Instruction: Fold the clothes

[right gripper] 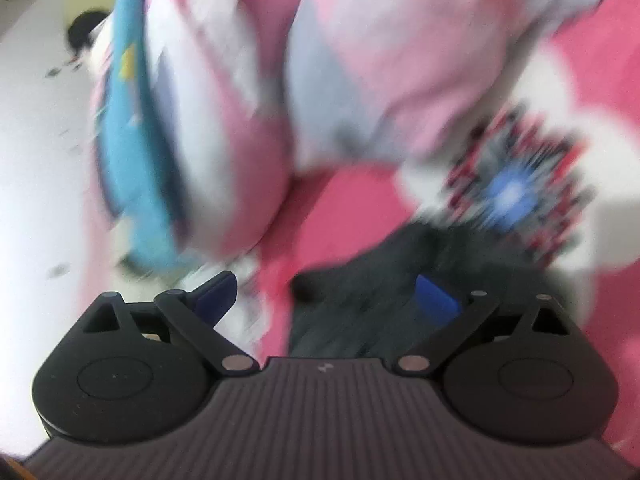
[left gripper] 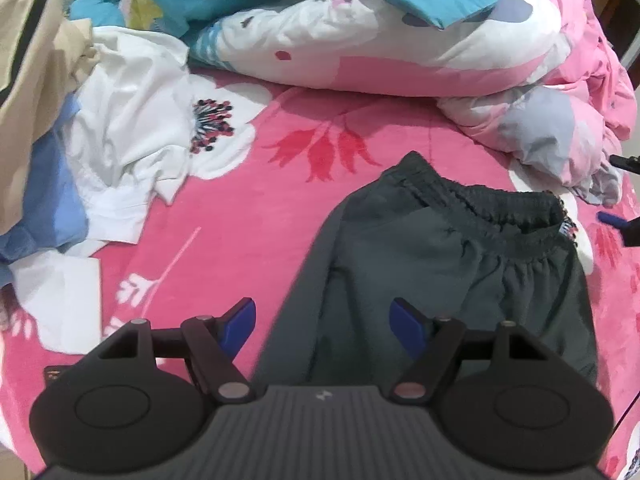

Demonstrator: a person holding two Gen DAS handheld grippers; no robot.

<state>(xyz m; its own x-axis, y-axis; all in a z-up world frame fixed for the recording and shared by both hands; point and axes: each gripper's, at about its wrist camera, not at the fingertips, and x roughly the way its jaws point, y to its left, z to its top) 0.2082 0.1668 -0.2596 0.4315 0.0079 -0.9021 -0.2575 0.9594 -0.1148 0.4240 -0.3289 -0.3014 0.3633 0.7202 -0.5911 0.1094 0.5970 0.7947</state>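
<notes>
Dark grey elastic-waisted shorts point(left gripper: 452, 264) lie flat on the pink floral bedspread point(left gripper: 248, 216), lower right of the left view. Left gripper point(left gripper: 324, 320) hovers over them, released; right gripper point(right gripper: 326, 294) likewise gapes in its blurred view, holding nothing.

Ahead of the left claw point(left gripper: 324, 320), bare pink bedspread point(left gripper: 248, 208) runs open toward 11 o'clock. Dark shorts point(left gripper: 460, 264) cover the bed from 12 to 3 o'clock. A heaped quilt point(left gripper: 380, 52) blocks 12 o'clock farther out, and a pile of white and blue clothes point(left gripper: 112, 152) crowds 9 to 10 o'clock.
</notes>
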